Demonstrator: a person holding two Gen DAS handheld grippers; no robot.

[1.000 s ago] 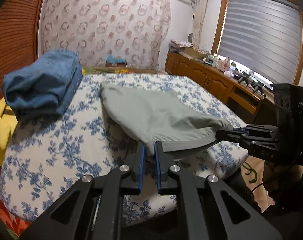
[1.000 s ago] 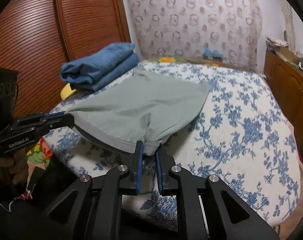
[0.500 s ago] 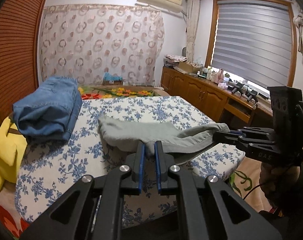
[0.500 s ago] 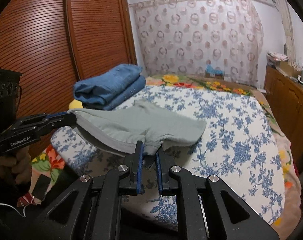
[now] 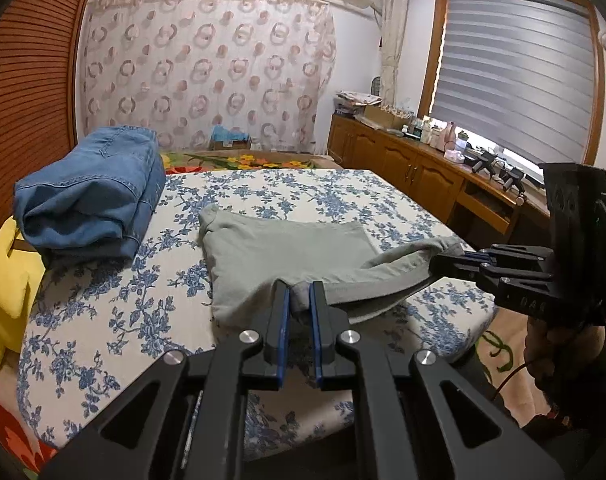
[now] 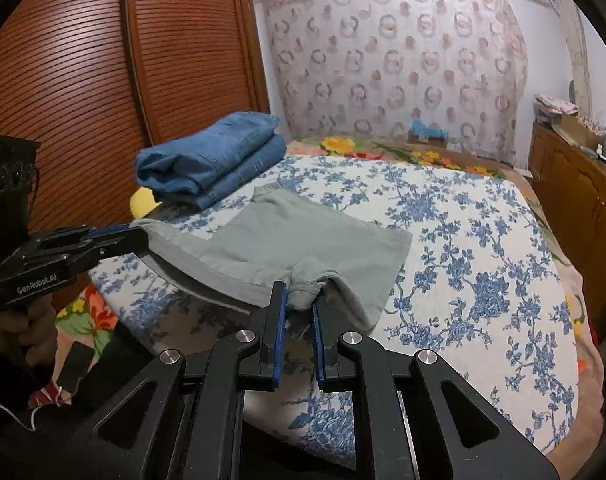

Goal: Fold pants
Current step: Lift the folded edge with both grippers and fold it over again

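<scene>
Hand-held gripper (image 5: 299, 300) pinches pants (image 5: 287, 248) edge

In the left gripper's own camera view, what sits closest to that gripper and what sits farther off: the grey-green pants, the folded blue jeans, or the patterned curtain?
From the left gripper outward:
1. Grey-green pants: clamped between its fingers, spread just ahead on the bed.
2. Folded blue jeans: farther back, on the bed's left side.
3. Patterned curtain: farthest, along the back wall beyond the bed.
</scene>
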